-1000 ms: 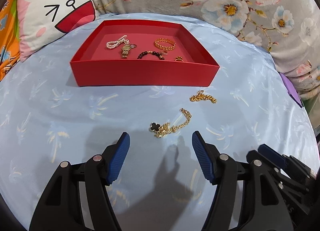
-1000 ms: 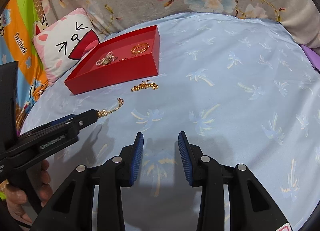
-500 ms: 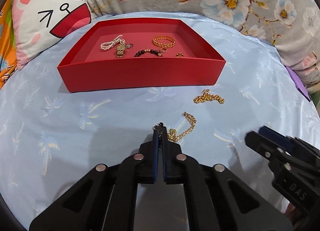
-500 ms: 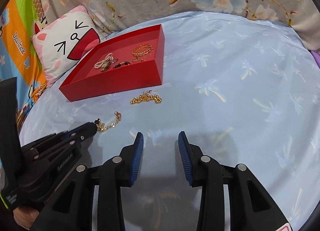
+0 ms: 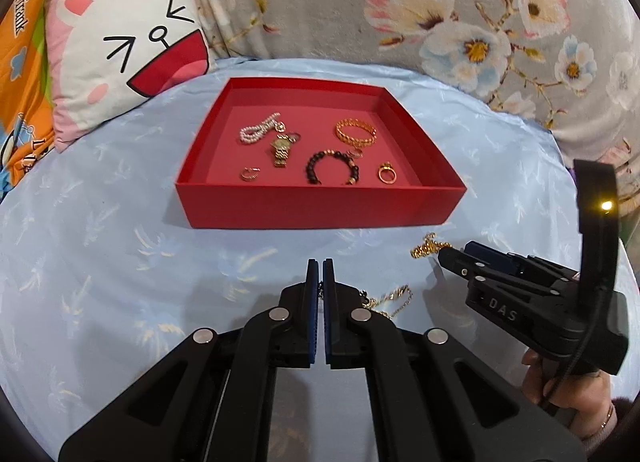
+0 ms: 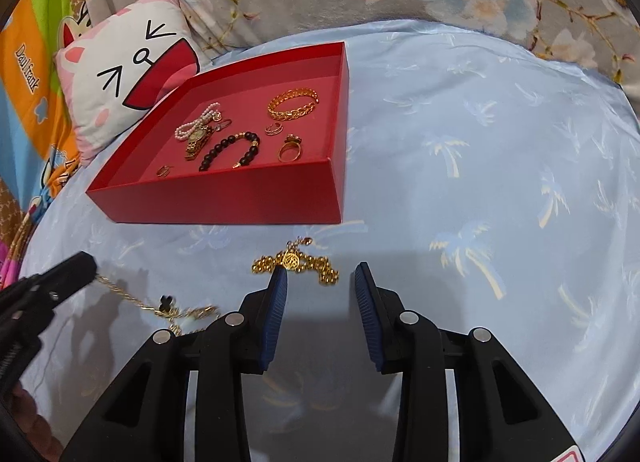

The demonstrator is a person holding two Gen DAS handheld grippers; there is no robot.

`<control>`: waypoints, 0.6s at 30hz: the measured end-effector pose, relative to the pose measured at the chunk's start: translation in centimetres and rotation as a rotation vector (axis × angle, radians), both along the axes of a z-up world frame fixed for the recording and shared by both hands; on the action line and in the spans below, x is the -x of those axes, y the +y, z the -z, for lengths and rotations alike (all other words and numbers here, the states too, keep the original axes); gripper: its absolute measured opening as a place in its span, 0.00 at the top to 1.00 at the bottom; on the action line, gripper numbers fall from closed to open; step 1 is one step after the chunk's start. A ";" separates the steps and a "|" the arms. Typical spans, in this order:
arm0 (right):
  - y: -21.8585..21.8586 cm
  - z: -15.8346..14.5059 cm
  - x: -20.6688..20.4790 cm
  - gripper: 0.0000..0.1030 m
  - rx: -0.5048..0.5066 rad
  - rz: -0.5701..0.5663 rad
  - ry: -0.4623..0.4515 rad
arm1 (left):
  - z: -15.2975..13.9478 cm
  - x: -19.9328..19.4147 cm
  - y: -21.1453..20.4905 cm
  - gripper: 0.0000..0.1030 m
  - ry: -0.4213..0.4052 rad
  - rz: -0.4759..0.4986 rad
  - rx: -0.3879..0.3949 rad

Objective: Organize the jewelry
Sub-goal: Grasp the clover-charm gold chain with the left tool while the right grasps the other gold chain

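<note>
A red box [image 5: 320, 214] on the blue cloth holds a pearl bracelet [image 5: 260, 128], a gold watch, a gold bangle [image 5: 355, 132], a black bead bracelet and rings. My left gripper [image 5: 321, 268] is shut on a thin gold chain with a black clover charm [image 6: 166, 302]; the chain [image 5: 390, 298] hangs lifted to the right of the fingers. My right gripper [image 6: 320, 282] is open, its fingertips either side of a thick gold chain with a medallion [image 6: 296, 262] that lies on the cloth just in front of the box [image 6: 240, 198].
A cat-face pillow [image 5: 120, 50] lies at the back left beside the box. A floral grey cushion [image 5: 440, 14] runs along the back. The blue cloth [image 6: 500, 182] stretches to the right of the box.
My left gripper closed on the clover chain and lifted it toward the box. My right gripper moved forward and left to the thick gold chain, staying open.
</note>
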State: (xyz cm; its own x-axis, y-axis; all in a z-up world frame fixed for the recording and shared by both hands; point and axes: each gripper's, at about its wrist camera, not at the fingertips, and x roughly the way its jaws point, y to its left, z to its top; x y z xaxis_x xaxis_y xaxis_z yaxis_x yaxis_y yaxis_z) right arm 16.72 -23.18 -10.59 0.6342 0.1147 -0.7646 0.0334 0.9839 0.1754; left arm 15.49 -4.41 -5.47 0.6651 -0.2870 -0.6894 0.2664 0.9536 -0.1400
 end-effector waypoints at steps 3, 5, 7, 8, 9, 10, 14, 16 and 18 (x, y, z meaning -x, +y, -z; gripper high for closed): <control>0.3 0.1 -0.3 0.81 0.033 -0.002 0.000 | -0.4 -0.1 0.5 0.99 0.000 -0.008 0.009; 0.3 0.1 -0.3 0.92 0.039 -0.001 0.001 | -0.5 -0.2 0.7 0.99 0.005 -0.011 0.012; 0.3 0.1 -0.3 0.92 0.037 -0.002 0.002 | -0.4 -0.2 0.8 0.99 0.012 -0.012 0.017; 0.2 0.1 -0.3 0.92 0.037 -0.002 0.002 | -0.3 -0.2 0.8 0.99 0.014 -0.013 0.017; 0.2 0.1 -0.3 0.92 0.035 -0.004 0.002 | -0.3 -0.1 0.9 0.99 0.019 -0.014 0.021; 0.1 0.1 -0.2 0.92 0.026 -0.005 0.002 | -0.3 -0.1 1.0 0.99 0.022 -0.014 0.025; 0.2 -1.3 0.8 0.92 0.017 -0.002 -0.031 | -0.9 0.1 1.5 0.99 0.018 -0.017 0.038; 0.2 -2.5 1.3 0.93 0.013 -0.002 -0.056 | -1.5 0.2 1.8 0.99 0.013 -0.017 0.051; 0.2 -3.8 1.9 0.93 0.013 -0.004 -0.080 | -2.4 0.4 2.0 0.99 0.001 -0.013 0.058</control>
State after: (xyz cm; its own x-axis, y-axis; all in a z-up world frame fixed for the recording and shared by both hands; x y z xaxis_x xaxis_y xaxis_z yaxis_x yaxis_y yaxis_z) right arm 14.84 -22.97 -6.76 0.6926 0.1075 -0.7132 0.0162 0.9863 0.1644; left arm 15.07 -2.37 -3.08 0.6682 -0.3174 -0.6728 0.2536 0.9474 -0.1951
